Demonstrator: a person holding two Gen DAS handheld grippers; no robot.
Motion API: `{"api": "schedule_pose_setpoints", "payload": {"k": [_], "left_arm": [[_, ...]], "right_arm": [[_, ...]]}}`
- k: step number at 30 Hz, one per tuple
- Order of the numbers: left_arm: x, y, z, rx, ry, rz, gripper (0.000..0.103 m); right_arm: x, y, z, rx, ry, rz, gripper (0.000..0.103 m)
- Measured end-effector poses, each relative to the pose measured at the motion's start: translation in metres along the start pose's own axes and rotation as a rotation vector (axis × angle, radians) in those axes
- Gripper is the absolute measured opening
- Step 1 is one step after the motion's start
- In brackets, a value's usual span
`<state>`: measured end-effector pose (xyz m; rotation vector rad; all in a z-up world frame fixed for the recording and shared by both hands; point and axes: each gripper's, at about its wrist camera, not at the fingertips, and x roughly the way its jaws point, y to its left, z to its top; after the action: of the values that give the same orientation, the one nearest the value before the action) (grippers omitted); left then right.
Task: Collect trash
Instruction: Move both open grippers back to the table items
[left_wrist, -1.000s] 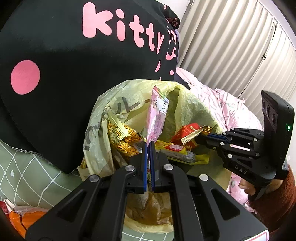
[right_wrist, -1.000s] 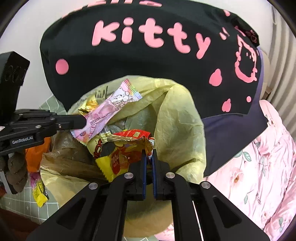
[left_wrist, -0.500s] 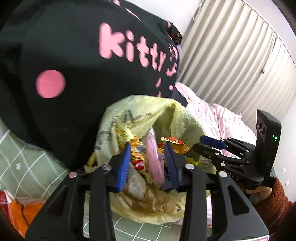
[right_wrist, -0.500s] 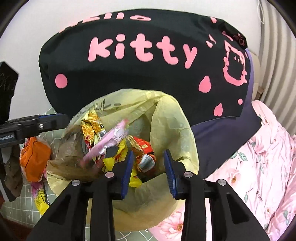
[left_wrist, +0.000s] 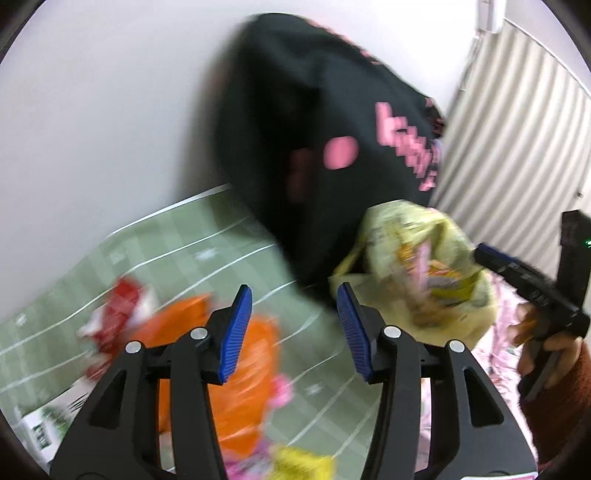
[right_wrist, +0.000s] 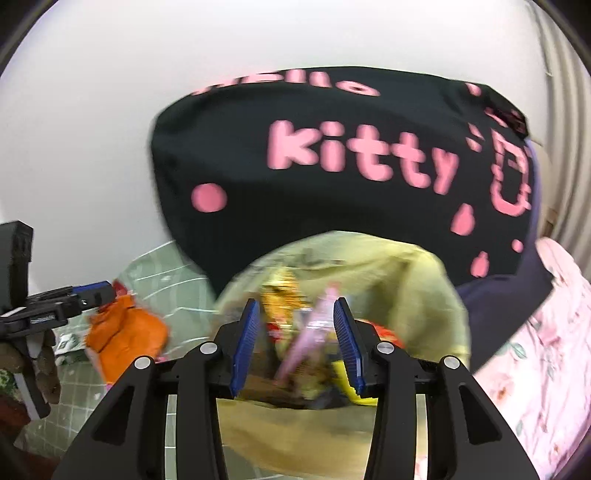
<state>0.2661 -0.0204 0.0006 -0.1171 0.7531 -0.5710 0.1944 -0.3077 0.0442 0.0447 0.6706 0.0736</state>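
1. My left gripper (left_wrist: 293, 328) has just been opening; its jaws stand spread with nothing between them, above the green checked bedsheet (left_wrist: 192, 243).
2. My right gripper (right_wrist: 297, 341) has also just been opening, its jaws apart over the mouth of the pale yellow plastic trash bag (right_wrist: 417, 280).
3. A pink wrapper (right_wrist: 314, 339) lies loose among the trash inside that bag.
4. An orange wrapper (left_wrist: 255, 354) lies on the sheet.
5. A black pillow with pink lettering (right_wrist: 332, 177) stands behind the bag.
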Motion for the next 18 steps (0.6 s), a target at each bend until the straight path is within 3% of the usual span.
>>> {"api": "schedule_pose_setpoints", "payload": {"k": [5,11,18], "left_arm": [[-0.030,0.061,-0.033,-0.079,-0.001,0.158,0.046],[-0.070,0.121,-0.069,-0.231,-0.022,0.284,0.046],[-0.099,0.141,-0.095,-0.266,-0.020,0.350,0.046]], "right_arm": [[0.009,0.039,-0.006,-0.065,0.014,0.108,0.040],[0.039,0.097,-0.032,-0.170,0.152,0.297,0.044],[0.067,0.161,-0.070,-0.307,0.281,0.445,0.044]]}}
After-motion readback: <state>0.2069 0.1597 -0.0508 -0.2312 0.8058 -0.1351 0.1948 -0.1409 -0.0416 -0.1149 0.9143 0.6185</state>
